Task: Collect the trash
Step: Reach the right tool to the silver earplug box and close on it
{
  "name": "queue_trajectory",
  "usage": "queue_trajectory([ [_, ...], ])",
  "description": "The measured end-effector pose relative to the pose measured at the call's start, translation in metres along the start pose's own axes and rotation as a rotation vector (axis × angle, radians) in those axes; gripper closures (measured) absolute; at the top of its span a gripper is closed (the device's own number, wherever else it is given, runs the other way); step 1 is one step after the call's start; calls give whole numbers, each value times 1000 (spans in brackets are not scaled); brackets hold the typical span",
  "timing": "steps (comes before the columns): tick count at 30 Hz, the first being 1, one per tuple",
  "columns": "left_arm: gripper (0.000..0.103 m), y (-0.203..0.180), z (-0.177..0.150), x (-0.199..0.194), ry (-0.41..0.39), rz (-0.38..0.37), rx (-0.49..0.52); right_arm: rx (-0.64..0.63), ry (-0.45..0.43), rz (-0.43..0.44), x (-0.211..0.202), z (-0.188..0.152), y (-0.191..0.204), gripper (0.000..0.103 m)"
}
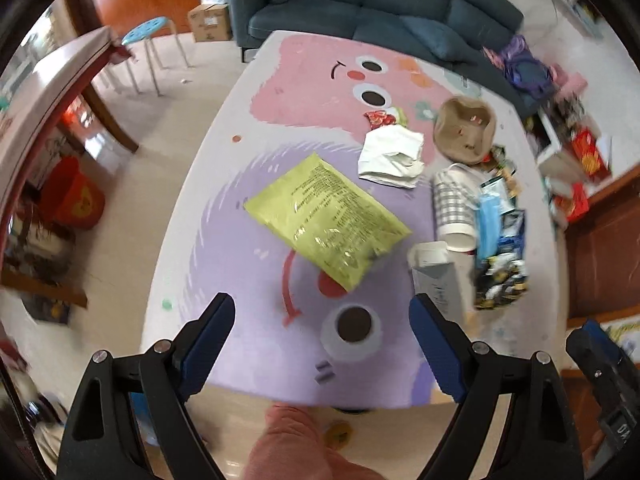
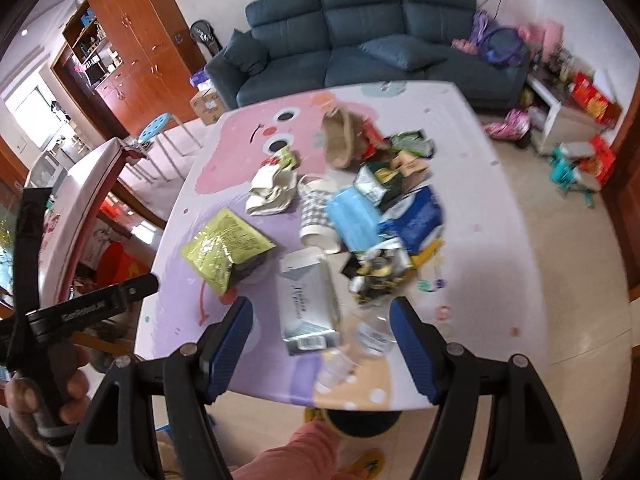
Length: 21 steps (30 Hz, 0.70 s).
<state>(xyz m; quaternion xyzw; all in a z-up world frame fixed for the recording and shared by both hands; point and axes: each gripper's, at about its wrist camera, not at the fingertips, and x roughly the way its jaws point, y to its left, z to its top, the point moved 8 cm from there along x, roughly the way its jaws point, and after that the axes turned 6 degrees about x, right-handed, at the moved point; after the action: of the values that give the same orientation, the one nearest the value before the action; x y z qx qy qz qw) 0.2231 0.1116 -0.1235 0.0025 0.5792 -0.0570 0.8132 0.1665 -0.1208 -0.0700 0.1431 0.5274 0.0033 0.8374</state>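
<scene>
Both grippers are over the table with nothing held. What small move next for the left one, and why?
Probably lower the left gripper toward the yellow bag. Its jaws stand open and empty, and the bag lies flat just ahead of them, apart from the trash pile, with bare table around it.

Black angular arms tipped with ribbed blue pads are seen on the left gripper (image 1: 322, 338) and the right gripper (image 2: 321, 340), silver pivot screws are spotted at the joints, and salmon-pink trousers (image 1: 296, 448) are worn below.
</scene>
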Motion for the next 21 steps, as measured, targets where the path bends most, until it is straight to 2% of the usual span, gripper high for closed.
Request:
queue_trajectory([
  [6,15,-14,18,41,25,107,184,0,91,18,48,-6,13,31],
  [12,16,-38,23,88,56,190,345,-26,127,4,74,-10,18,31],
  [19,16,-39,33,118,64,239,393,-27,167,3,92,-11,17,32],
  [20,17,-39,33,121,68,242,395,-26,172,3,94,-11,16,32],
  [21,27,-38,34,122,72,242,397,-27,178,3,96,-12,16,32],
])
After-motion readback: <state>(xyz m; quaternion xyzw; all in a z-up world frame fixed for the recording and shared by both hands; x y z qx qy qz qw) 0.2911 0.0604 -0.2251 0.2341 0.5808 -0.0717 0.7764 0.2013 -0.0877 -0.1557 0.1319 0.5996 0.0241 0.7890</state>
